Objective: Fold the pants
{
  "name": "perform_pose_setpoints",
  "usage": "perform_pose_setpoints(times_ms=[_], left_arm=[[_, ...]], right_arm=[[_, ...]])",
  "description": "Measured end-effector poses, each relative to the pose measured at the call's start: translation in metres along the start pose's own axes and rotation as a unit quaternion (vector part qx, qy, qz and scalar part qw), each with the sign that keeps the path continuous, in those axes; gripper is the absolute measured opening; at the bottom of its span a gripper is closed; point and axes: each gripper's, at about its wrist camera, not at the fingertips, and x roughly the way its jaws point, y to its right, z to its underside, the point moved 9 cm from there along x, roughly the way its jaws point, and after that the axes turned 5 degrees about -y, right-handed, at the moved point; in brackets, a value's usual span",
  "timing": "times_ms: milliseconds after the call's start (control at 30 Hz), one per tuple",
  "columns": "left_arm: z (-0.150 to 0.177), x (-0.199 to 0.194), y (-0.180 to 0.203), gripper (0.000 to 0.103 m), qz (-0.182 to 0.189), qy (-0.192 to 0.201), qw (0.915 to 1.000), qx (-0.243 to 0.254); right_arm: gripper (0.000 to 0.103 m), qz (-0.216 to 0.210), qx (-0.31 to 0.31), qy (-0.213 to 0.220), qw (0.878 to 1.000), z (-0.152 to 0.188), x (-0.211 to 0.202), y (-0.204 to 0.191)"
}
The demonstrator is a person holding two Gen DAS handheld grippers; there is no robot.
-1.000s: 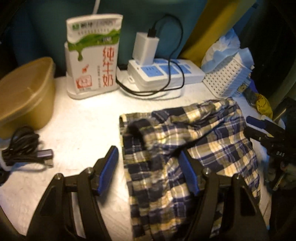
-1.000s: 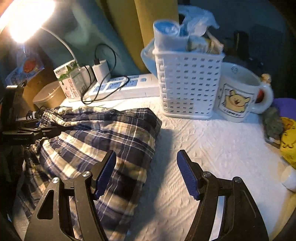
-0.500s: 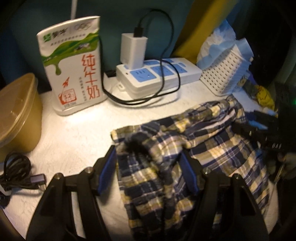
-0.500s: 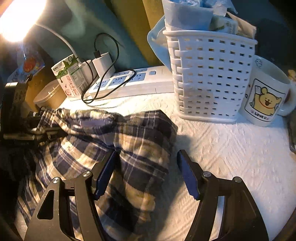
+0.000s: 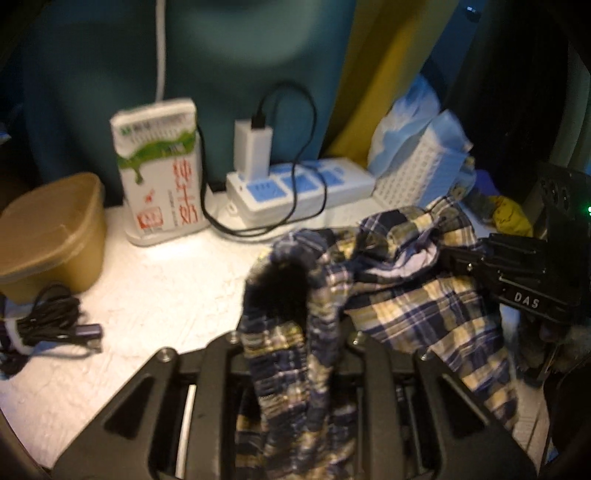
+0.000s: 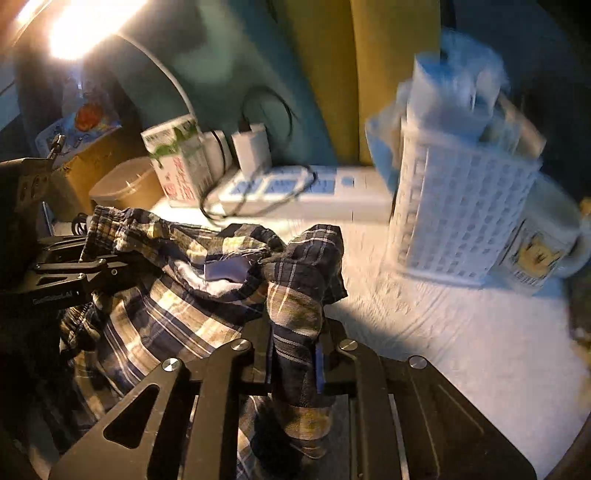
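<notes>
Both sets of jaws, wide apart a second ago, are now closing on bunched cloth: the left gripper (image 5: 291, 343) pinches one corner of the plaid pants (image 5: 417, 295), the right gripper (image 6: 293, 354) another, lifting the folds off the white textured tabletop (image 6: 461, 332). Behind stand a milk carton (image 5: 160, 170), power strip (image 5: 299, 188), white basket (image 6: 461, 206) and mug (image 6: 543, 243), against a teal and yellow backdrop under a bright lamp (image 6: 81, 26).
</notes>
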Motion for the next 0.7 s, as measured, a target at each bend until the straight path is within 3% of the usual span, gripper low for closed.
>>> perform_pose_setpoints(times_ms=[367,700], left_arm=[[0.000,-0.127,0.007,0.021,0.006,0.107,0.9942,-0.005],[0.011,-0.241,0.023,0.021,0.000,0.203,0.9793,0.002]], right_arm=[[0.017,0.026,-0.058,0.109,0.992,-0.026,-0.131,-0.064],[0.017,0.030,-0.109,0.193,0.975,-0.033,-0.231,-0.137]])
